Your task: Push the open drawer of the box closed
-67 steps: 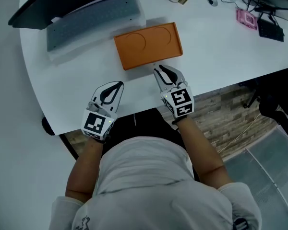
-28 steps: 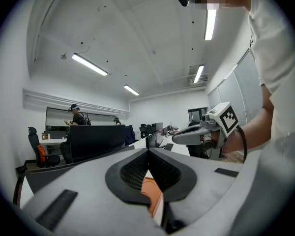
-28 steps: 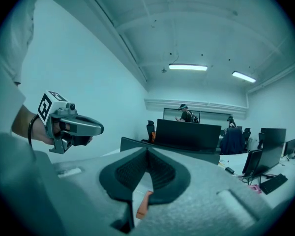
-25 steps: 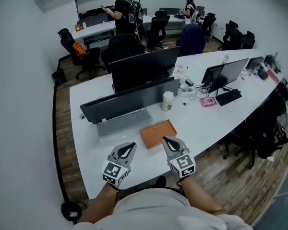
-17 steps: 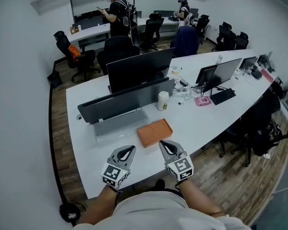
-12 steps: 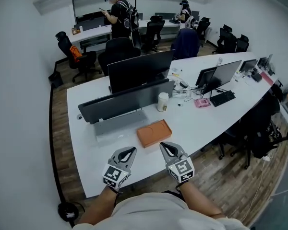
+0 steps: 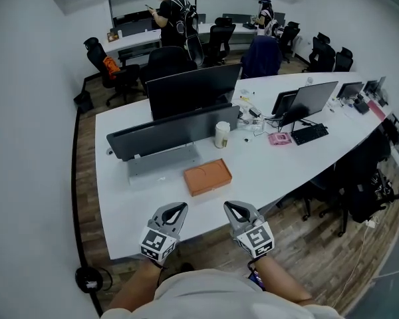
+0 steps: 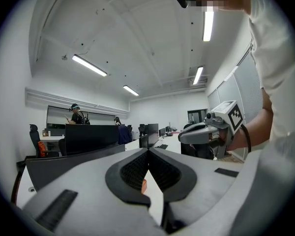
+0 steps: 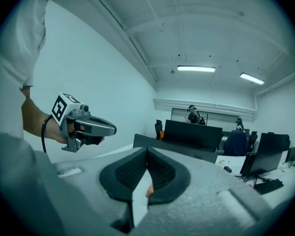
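Note:
The orange box [image 7: 207, 177] lies flat on the white desk [image 7: 266, 178], in front of a grey monitor back. No drawer shows sticking out of it from here. My left gripper [image 7: 177, 208] and right gripper [image 7: 233, 208] hover side by side at the desk's near edge, well short of the box, both shut and empty. In the left gripper view the jaws [image 8: 148, 151] meet, with a sliver of the orange box [image 8: 144, 186] behind them and the right gripper [image 8: 206, 132] off to the right. The right gripper view shows its shut jaws [image 9: 147, 150] and the left gripper [image 9: 88, 127].
A paper cup [image 7: 221, 134] stands behind the box next to a dark monitor [image 7: 186, 88]. Further right are two smaller monitors [image 7: 309, 102], a pink item [image 7: 278, 139] and a black keyboard [image 7: 308, 133]. Office chairs [image 7: 113, 75] and standing people [image 7: 173, 15] fill the back.
My right gripper, which was at the box's front edge, has drawn back to the desk's near edge. The head view has lifted and widened from the desk to the whole room.

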The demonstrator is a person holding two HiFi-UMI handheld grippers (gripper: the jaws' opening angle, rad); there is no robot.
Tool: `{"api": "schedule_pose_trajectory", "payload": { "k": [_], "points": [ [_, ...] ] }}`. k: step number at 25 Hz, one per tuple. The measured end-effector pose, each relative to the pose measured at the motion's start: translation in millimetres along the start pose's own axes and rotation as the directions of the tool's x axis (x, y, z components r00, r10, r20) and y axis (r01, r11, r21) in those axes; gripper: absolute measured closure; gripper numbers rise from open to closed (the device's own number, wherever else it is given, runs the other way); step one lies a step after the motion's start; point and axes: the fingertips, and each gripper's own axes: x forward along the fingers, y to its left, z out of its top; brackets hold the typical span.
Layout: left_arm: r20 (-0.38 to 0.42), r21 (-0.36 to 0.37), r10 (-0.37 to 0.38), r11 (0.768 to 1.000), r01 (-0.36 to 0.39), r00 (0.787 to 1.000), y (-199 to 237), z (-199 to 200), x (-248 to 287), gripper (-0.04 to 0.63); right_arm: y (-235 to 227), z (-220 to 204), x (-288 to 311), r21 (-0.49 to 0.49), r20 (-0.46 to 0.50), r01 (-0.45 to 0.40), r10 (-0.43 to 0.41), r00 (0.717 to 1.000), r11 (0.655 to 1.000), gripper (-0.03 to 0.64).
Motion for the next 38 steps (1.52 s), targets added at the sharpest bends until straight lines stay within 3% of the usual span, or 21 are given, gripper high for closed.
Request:
{"api": "schedule_pose_trajectory", "payload": {
  "k": [8, 20, 25, 33, 38],
  "points": [
    [-0.028, -0.006, 0.019, 1.000, -0.020, 0.999, -90, -5, 9, 0.597, -15, -23, -84, -0.026, -0.016, -0.035, 0.035, 0.999, 0.999, 0.614],
    [-0.063, -0.032, 0.050, 0.998, -0.053, 0.997, -214, -12, -22, 0.597, -15, -66, -206, -0.033, -0.026, -0.104, 0.103, 0.994, 0.994, 0.614],
    [-0.092, -0.037, 0.080, 0.996, -0.084, 0.993, -237, -19, -45, 0.597, -6, -81, -241, -0.008, -0.052, -0.110, 0.109, 0.993, 0.994, 0.614],
    [-0.075, -0.058, 0.117, 0.991, -0.121, 0.990, -252, -18, -63, 0.597, 1, -87, -266, 0.016, -0.036, -0.100, 0.100, 0.994, 0.995, 0.615],
    [-0.081, -0.059, 0.096, 0.993, -0.101, 0.992, -261, -18, -60, 0.597, 3, -81, -275, 0.009, -0.021, -0.103, 0.103, 0.994, 0.995, 0.615]
  ]
}}
